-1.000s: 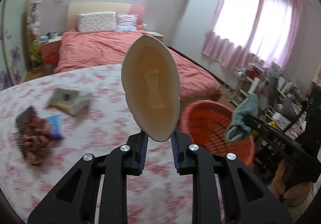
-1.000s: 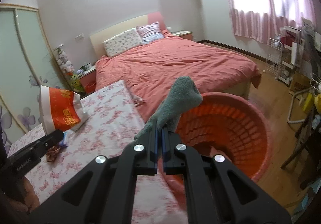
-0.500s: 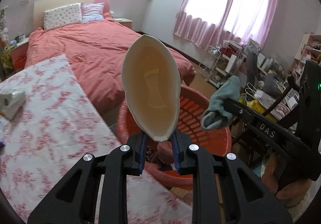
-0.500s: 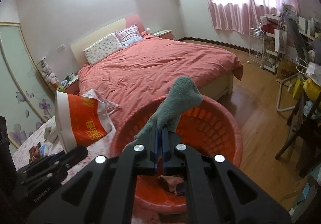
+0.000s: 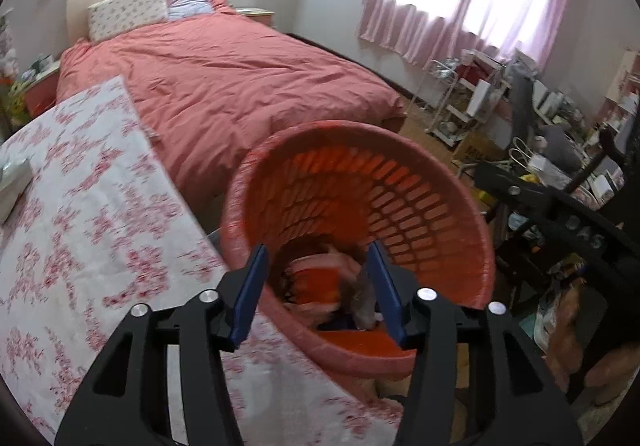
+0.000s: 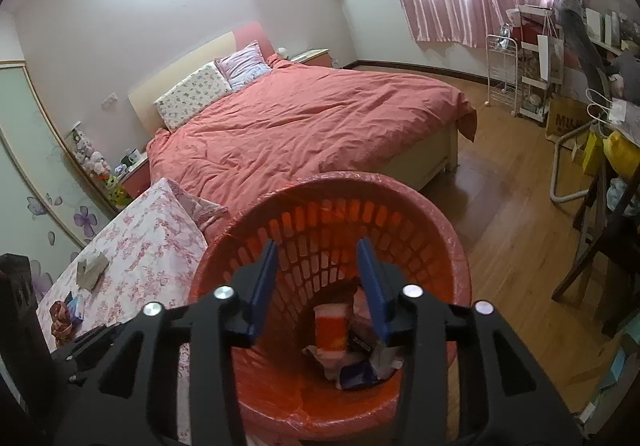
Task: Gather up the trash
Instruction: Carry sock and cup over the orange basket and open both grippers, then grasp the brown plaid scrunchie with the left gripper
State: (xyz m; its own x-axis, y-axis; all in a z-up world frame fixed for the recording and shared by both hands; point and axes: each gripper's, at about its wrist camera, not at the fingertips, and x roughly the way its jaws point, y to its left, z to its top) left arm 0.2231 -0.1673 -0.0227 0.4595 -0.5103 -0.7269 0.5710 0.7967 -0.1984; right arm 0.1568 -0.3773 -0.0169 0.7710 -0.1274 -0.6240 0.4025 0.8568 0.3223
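A red plastic basket (image 5: 432, 182) stands beside the floral-cloth table (image 5: 80, 230); it also shows in the right wrist view (image 6: 448, 234). Both grippers hang over its mouth. My left gripper (image 5: 318, 290) is open and empty. My right gripper (image 6: 318, 286) is open and empty. In the basket lie a red and white paper cup (image 6: 330, 328), a blue wrapper (image 6: 356, 374) and other trash. On the table a crumpled paper (image 6: 91, 266) and a snack wrapper (image 6: 62, 316) remain.
A bed with a red cover (image 6: 304, 118) stands behind the basket. Wood floor (image 6: 504, 206) lies to the right, with a white rack (image 6: 520, 86), a chair and cluttered shelves. A white box (image 5: 12, 182) sits at the table's left edge.
Both grippers opened over the basket. The paper cup left my left gripper and the green sock left my right gripper; the cup now lies in the basket.
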